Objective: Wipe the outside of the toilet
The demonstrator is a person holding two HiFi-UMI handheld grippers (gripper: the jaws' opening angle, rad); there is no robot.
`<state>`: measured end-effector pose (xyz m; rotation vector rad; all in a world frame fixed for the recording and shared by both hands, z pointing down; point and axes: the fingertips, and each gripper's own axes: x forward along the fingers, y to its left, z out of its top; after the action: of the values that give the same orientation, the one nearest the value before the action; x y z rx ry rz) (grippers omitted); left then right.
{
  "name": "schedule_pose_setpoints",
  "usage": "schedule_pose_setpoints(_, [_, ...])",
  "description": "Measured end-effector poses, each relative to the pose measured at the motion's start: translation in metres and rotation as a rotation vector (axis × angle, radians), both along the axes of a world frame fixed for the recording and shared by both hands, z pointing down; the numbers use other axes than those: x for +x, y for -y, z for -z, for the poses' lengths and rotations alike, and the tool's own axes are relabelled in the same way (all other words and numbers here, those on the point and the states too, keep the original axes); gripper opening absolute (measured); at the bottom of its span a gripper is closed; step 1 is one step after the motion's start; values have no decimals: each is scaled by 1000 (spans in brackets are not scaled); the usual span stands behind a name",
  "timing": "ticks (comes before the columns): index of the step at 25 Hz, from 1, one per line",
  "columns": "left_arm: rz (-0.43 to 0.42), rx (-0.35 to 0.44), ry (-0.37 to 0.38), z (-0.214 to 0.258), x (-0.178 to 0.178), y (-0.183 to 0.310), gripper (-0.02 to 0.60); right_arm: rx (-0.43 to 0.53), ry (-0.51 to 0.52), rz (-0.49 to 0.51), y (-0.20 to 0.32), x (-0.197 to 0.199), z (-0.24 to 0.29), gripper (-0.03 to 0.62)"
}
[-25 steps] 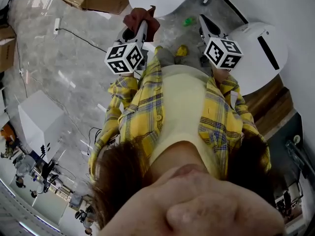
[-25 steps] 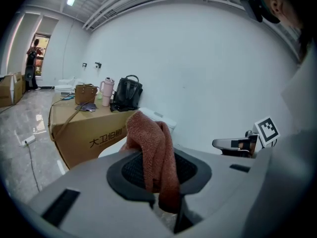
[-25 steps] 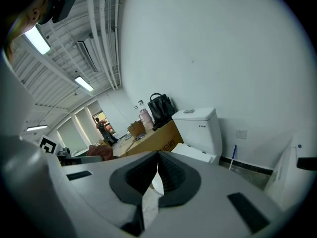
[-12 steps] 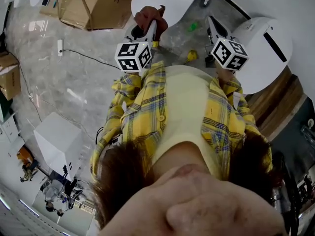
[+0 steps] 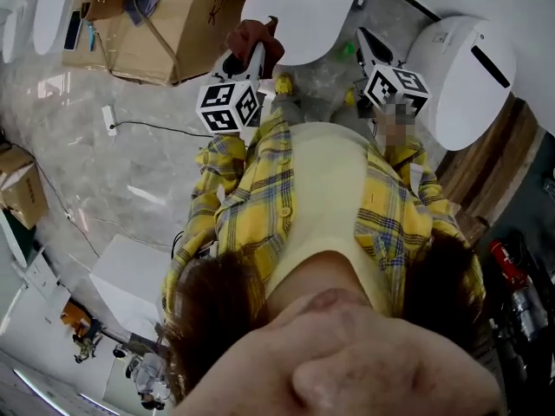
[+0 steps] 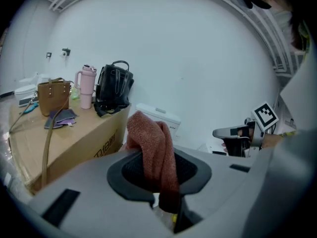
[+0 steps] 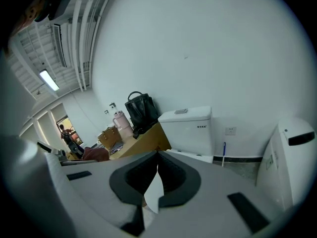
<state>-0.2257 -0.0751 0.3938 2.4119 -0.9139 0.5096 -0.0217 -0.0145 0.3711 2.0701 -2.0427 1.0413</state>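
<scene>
A white toilet [image 5: 299, 3] stands at the top of the head view; its tank [image 7: 185, 128] shows in the right gripper view and its tank [image 6: 158, 117] in the left gripper view. A red-brown cloth [image 6: 151, 143] hangs folded between the jaws of my left gripper [image 6: 159, 180], which is shut on it. In the head view that cloth [image 5: 251, 35] sits at the left gripper [image 5: 256, 48], just short of the toilet bowl's near edge. My right gripper [image 5: 364, 42] is held up beside it; in its own view the right gripper [image 7: 157, 157] has its tips together with nothing between them.
A second white toilet [image 5: 468, 68] stands at the right, on a wooden platform [image 5: 486, 180]. A cardboard box [image 5: 165, 16] left of the toilet carries a black bag [image 6: 114, 86], a brown bag [image 6: 52, 95] and a pink tumbler [image 6: 86, 86]. A cable [image 5: 147, 126] lies on the marble floor.
The view has shifted toward the toilet and the cardboard box; both grippers keep their raised position in front of the person. The cloth stays in the left gripper.
</scene>
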Motion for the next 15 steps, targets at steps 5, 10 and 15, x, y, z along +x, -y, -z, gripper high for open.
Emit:
schedule_pose_setpoints(5, [-100,-28,28,-16,-11,28,97,-35,8,-62,7,-25,-8,26])
schedule_pose_setpoints(10, [-159,-5,79,-34,-9,53,97,-69,3,-100,3,-34,-17,26])
schedule_pose_setpoints(15, [-202,3,140,-59,9,66,97,-104,6,-135,0,-16,-28,26])
